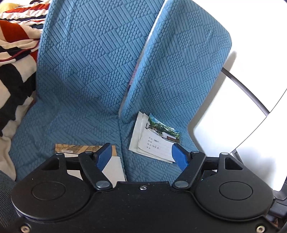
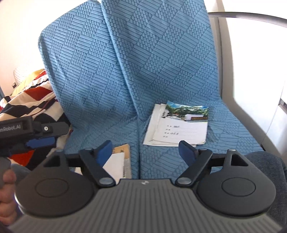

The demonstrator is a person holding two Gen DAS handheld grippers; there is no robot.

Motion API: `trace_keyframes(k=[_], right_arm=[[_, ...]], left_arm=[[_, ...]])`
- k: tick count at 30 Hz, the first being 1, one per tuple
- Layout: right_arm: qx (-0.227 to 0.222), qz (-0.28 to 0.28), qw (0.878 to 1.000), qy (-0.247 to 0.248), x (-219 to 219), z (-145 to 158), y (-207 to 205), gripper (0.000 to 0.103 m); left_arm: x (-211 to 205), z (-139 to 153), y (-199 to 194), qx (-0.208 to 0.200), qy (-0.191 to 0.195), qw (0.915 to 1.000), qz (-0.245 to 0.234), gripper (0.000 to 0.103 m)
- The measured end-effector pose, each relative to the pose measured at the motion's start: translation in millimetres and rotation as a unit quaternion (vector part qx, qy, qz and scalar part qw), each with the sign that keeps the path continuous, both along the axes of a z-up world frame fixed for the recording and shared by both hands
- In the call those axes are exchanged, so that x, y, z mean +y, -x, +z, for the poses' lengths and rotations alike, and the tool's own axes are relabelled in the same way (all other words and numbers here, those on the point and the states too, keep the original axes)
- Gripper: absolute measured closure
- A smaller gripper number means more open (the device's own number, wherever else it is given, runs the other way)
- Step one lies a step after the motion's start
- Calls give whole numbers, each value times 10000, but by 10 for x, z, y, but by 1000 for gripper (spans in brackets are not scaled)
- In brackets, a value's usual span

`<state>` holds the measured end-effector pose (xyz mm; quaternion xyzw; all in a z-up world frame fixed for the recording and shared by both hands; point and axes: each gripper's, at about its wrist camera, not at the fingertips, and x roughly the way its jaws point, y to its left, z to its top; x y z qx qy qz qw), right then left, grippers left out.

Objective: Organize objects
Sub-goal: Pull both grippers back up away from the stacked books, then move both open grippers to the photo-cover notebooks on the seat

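Note:
A stack of white exercise books (image 1: 156,143) (image 2: 179,127), the top one with a photo strip on its cover, lies on the right seat cushion of a blue quilted sofa (image 1: 86,75) (image 2: 86,86). On the left cushion, a brown booklet (image 1: 77,148) (image 2: 123,148) lies under a white sheet (image 1: 113,168) (image 2: 114,164). My left gripper (image 1: 141,152) is open over the seam between the cushions, its right pad overlapping the stack's near corner in the picture. My right gripper (image 2: 145,148) is open too, with nothing between its pads. In the right wrist view, one of the left gripper's blue fingers (image 2: 41,141) shows at the left edge.
A striped red, black and cream blanket (image 1: 16,53) (image 2: 32,100) is heaped left of the sofa. A white surface with a dark curved tube (image 1: 247,89) (image 2: 251,17) borders the right side. A person's hand (image 2: 7,182) and a denim-clad leg (image 2: 265,164) sit at the lower edges.

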<state>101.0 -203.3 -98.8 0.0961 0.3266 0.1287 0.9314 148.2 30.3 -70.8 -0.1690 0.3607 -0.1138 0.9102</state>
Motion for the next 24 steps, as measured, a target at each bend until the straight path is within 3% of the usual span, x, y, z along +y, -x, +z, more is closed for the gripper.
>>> trace_keyframes(k=[8, 24], right_arm=[[73, -249, 9996, 137, -161, -129, -37, 21], [112, -633, 9979, 47, -386, -395, -280, 21]], left_arm=[[-199, -97, -92, -223, -56, 9997, -88, 3], [-550, -475, -603, -194, 14, 9982, -569, 3]])
